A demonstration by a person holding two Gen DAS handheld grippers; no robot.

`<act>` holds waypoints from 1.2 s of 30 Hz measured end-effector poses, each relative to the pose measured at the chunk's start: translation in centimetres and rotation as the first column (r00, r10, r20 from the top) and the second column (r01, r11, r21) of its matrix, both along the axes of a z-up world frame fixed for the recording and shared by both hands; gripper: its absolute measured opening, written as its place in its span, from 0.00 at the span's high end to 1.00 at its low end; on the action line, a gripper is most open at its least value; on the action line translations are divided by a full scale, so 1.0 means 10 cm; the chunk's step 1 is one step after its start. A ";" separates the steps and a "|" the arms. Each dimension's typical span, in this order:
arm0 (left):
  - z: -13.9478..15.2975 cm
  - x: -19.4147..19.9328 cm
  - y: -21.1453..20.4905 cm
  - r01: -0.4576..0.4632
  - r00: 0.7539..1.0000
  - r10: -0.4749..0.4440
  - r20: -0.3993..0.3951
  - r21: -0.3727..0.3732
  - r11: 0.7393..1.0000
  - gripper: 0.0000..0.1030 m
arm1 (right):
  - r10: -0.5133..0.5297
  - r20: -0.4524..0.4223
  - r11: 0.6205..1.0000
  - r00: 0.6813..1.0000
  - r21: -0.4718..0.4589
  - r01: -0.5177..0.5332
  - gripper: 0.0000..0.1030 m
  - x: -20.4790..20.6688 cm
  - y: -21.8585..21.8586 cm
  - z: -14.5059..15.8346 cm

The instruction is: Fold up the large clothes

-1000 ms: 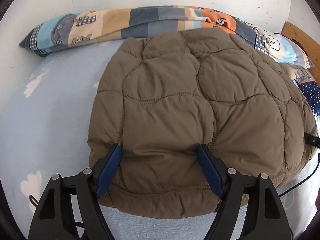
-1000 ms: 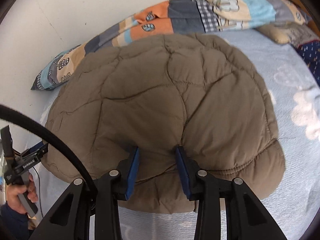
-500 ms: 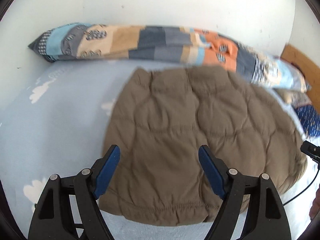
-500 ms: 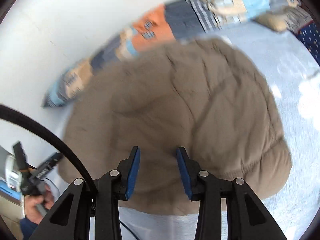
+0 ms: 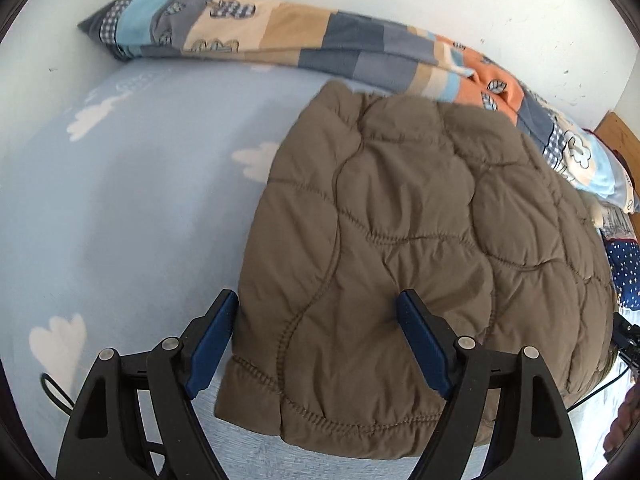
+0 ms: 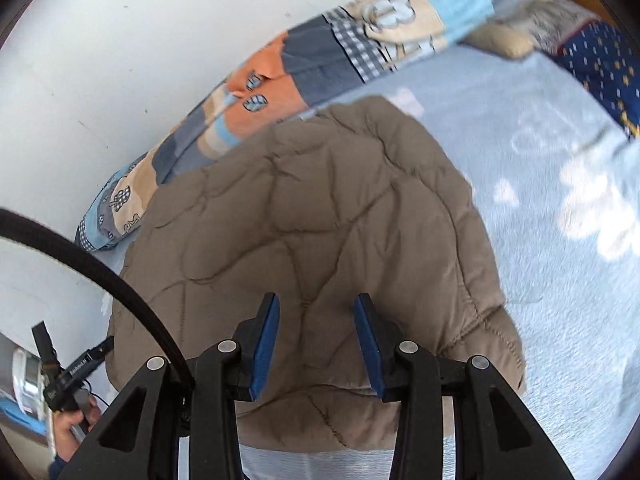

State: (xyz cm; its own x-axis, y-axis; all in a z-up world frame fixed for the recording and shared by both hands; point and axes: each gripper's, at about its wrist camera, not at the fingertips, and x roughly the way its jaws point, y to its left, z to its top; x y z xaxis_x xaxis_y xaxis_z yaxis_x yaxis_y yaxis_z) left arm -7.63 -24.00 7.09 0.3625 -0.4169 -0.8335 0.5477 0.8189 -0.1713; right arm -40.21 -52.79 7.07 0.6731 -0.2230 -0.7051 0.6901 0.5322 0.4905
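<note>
Both tools hover with jaws apart, gripping nothing: left tool [image 5: 318,334] wide, right tool [image 6: 316,338] narrower, over the near hem of the folded brown quilted jacket [image 5: 420,248], which lies on the blue bed [image 5: 120,220].

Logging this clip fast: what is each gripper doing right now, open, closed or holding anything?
Left gripper: open, holding nothing, above the brown quilted jacket.
Right gripper: open, holding nothing.
</note>
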 end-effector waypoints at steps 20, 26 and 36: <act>0.16 0.17 0.21 -0.078 0.997 0.078 0.001 -0.037 0.996 0.22 | -0.163 0.048 0.987 0.985 0.011 0.162 0.56 -0.53 -0.22 0.22; -0.02 0.09 0.07 -0.027 0.999 0.027 -0.025 -0.002 1.000 0.21 | -0.162 0.014 0.982 0.987 0.101 0.160 0.56 -0.51 -0.31 -0.02; 0.36 -0.22 -0.01 -0.012 0.955 -0.008 0.296 0.066 0.998 0.21 | -0.114 0.003 0.993 0.993 0.013 0.114 0.49 -0.42 -0.19 0.17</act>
State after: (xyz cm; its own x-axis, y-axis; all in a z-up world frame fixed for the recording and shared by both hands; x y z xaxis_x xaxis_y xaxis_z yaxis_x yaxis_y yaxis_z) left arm -9.79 -24.09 10.71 0.5982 -0.3631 -0.7143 0.5641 0.8240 0.0536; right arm -44.40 -54.70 8.73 0.6462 -0.2898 -0.7060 0.7443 0.4436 0.4992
